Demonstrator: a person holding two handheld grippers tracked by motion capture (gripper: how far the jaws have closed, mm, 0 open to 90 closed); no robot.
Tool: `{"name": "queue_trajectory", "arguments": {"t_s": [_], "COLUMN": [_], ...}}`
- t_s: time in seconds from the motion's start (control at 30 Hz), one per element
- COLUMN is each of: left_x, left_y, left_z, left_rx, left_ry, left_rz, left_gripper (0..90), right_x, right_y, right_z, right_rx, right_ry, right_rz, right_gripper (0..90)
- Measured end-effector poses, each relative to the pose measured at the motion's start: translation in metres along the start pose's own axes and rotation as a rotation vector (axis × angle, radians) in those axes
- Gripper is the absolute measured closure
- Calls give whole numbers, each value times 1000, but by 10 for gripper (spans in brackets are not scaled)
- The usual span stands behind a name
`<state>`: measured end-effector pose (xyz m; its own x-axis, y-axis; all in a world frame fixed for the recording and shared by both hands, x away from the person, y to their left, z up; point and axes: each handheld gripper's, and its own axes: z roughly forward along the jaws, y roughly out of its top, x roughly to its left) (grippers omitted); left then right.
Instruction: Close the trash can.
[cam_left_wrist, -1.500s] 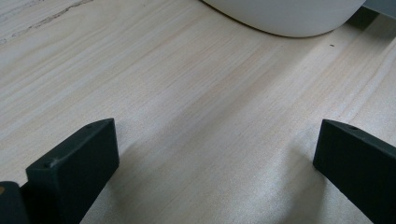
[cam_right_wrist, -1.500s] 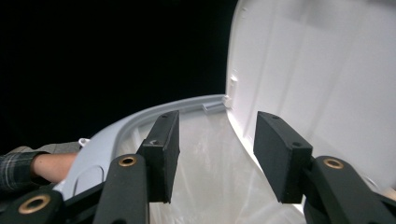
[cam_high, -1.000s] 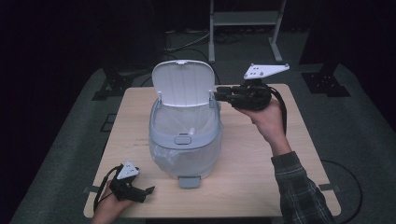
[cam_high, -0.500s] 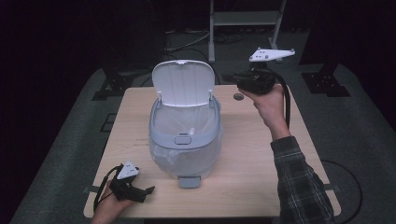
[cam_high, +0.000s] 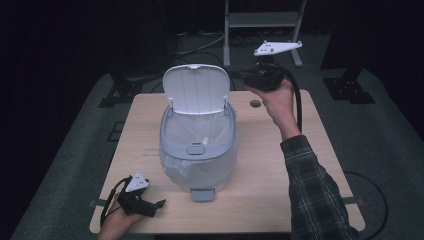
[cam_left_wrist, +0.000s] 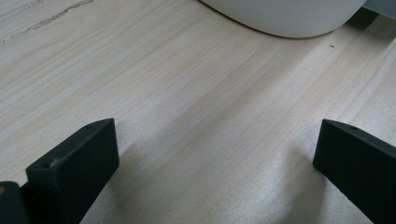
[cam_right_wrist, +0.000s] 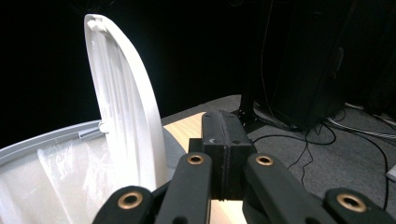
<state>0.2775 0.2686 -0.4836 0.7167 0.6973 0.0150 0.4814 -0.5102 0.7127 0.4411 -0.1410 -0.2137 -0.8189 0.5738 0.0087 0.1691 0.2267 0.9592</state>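
A pale grey pedal bin (cam_high: 197, 155) stands mid-table, lined with a clear bag, its white lid (cam_high: 196, 92) raised upright. My right gripper (cam_high: 237, 74) is held in the air behind the lid's right edge, pointing left at it, apart from it. In the right gripper view the jaws (cam_right_wrist: 225, 135) are pressed together with nothing between them, with the lid (cam_right_wrist: 126, 107) and the bag (cam_right_wrist: 70, 172) to the left. My left gripper (cam_high: 159, 204) lies on the table at the front left, in a hand. Its jaws (cam_left_wrist: 215, 135) stand wide open over bare wood, the bin's base (cam_left_wrist: 285, 18) ahead.
The wooden table (cam_high: 280, 180) has a small round hole (cam_high: 255, 103) near its back right and the bin's foot pedal (cam_high: 202, 194) sticking out toward the front. A metal stand (cam_high: 260, 20) and cables sit on the dark floor behind the table.
My right gripper has lifted up and back from the lid's right edge, where its jaws were a second ago. The lid stays upright. The left gripper has not moved.
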Motion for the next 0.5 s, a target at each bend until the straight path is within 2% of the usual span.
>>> {"name": "queue_trajectory", "arguments": {"t_s": [0.2, 0.5], "left_x": [0, 0], "left_y": [0, 0], "left_z": [0, 0], "left_rx": [0, 0], "left_ry": [-1, -2], "left_rz": [1, 2], "left_gripper": [0, 0], "right_x": [5, 12], "right_y": [4, 5], "right_z": [4, 0], "right_rx": [-7, -11], "right_ry": [27, 59], "right_rz": [-10, -25], "right_gripper": [900, 900]}}
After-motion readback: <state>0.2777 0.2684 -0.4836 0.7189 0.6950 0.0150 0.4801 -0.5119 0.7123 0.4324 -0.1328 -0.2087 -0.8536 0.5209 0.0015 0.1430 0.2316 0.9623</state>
